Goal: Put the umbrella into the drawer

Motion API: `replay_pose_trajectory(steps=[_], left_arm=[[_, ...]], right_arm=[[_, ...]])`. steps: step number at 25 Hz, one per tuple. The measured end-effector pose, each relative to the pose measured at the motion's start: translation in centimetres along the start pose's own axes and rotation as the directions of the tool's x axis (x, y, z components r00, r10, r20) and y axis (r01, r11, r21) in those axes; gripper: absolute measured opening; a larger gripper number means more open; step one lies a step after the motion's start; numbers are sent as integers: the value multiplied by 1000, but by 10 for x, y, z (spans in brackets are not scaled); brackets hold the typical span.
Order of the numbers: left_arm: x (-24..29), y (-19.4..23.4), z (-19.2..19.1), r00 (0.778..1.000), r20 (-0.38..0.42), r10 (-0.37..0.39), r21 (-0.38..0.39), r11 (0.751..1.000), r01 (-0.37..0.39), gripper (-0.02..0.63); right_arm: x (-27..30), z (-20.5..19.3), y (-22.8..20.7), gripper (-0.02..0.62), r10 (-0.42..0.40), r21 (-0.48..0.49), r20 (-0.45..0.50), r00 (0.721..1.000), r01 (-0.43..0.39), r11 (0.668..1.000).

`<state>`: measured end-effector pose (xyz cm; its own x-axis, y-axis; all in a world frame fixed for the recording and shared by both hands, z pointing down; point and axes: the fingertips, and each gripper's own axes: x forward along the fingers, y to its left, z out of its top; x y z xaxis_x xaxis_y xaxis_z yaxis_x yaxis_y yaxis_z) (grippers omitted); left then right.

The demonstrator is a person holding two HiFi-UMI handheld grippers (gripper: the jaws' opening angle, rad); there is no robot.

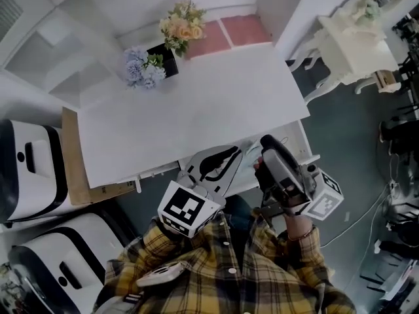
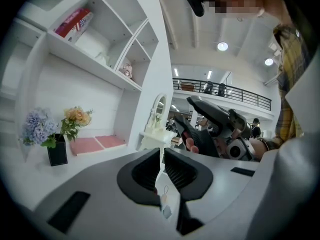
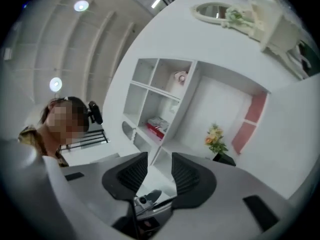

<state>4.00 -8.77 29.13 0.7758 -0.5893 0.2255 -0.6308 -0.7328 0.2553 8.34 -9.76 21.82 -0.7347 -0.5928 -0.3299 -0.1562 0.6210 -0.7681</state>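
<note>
No umbrella shows in any view. In the head view both grippers are raised close to the person's checked shirt, in front of the white table (image 1: 190, 116). A white drawer-like part (image 1: 293, 141) sticks out under the table's front edge at the right. My left gripper (image 1: 216, 163) (image 2: 161, 161) has its jaws nearly together, with only a thin slit between the pads and a small tag hanging low behind them. My right gripper (image 1: 275, 159) (image 3: 159, 166) points upward at the shelves, its jaws apart with nothing between them. It also appears in the left gripper view (image 2: 220, 129), held by a hand.
On the table's far side stand blue flowers (image 1: 141, 67) in a black vase, peach flowers (image 1: 183, 23) and pink mats (image 1: 229, 34). A white shelf unit (image 2: 100, 49) rises behind. A white dressing table (image 1: 353, 48) stands right, white-and-black machines (image 1: 33, 169) and cardboard (image 1: 75, 169) left.
</note>
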Motion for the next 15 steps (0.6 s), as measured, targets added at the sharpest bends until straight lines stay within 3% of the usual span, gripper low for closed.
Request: replay_pose_trajectory(steps=[4, 7, 11, 15], left_arm=[[-5, -1, 2, 1000, 3, -2, -15, 1000, 2, 43], [-9, -2, 5, 1000, 9, -3, -17, 1000, 4, 43], [-11, -3, 6, 1000, 9, -10, -9, 1000, 11, 43], [-12, -6, 7, 1000, 10, -17, -7, 1000, 17, 43]], right_arm=[[2, -13, 24, 112, 21, -166, -91, 996, -36, 986], [4, -23, 33, 82, -8, -316, -162, 987, -44, 948], [5, -33, 35, 55, -87, -521, -234, 968, -49, 852], [6, -43, 27, 42, -185, -660, -280, 942, -49, 750]])
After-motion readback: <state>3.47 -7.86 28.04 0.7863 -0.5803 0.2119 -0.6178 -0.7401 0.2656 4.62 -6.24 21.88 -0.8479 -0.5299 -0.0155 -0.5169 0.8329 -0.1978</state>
